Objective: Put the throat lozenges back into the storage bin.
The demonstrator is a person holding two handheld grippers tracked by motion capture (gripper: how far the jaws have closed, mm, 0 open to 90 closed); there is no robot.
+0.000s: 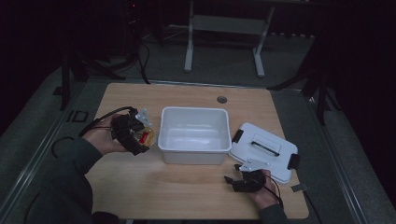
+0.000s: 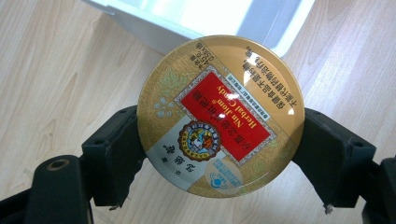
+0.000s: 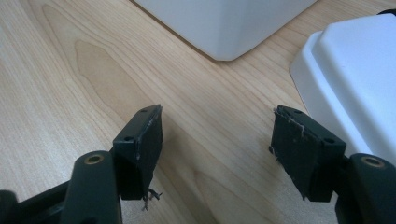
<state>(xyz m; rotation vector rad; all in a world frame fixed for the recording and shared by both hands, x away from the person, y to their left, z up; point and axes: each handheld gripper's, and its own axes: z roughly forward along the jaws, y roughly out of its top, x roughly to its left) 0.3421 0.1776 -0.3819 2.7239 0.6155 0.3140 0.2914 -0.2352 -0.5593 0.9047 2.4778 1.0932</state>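
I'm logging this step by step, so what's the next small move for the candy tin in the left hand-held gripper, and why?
Probably carry the round candy tin sideways over the white bin and lower it in. The left hand-held gripper already clamps the tin by its edges just beside the bin, which is open, with its lid set aside. The right hand-held gripper is open, holding nothing.

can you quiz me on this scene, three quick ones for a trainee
1. What does the left gripper hold?
2. True or false: the white bin already has the round candy tin inside it.
3. Where does the white lid lie: A) on the bin, B) on the table right of the bin, C) on the floor?

Key:
1. The round candy tin, clamped edge to edge between its fingers.
2. False; the tin is held left of the bin.
3. B, near the open right gripper.
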